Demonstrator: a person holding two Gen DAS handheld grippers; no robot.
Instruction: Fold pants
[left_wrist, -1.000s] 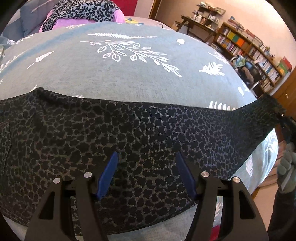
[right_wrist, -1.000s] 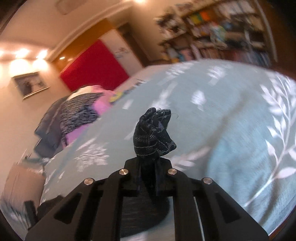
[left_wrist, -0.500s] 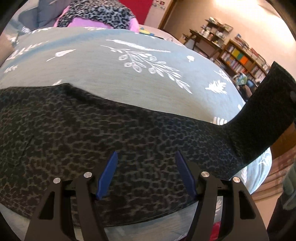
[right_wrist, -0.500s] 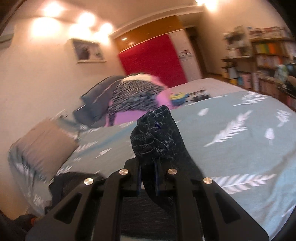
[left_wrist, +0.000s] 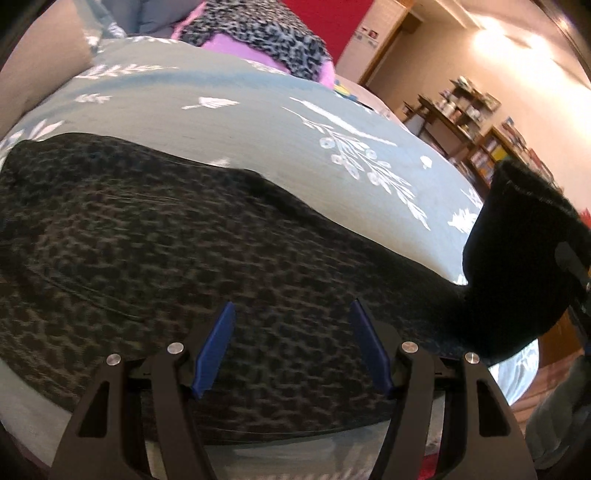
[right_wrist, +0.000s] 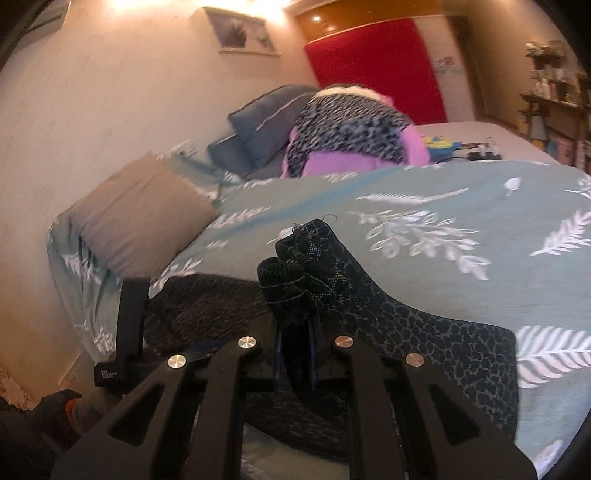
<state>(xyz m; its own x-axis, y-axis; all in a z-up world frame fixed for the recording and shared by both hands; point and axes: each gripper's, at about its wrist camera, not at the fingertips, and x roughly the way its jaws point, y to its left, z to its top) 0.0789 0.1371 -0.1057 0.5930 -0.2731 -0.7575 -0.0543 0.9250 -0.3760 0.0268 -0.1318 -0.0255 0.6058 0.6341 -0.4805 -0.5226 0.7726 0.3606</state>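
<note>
Hem (right_wrist: 306, 266) clamped in right gripper (right_wrist: 295, 354); pants (left_wrist: 184, 258) lengthwise leftward, under left gripper (left_wrist: 291, 347), fingers apart.

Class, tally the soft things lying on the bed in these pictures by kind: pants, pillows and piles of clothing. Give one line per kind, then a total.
Pants: 1
Pillows: 3, one beige, two grey-blue
Clothing piles, leopard print and pink: 1
Total: 5
</note>
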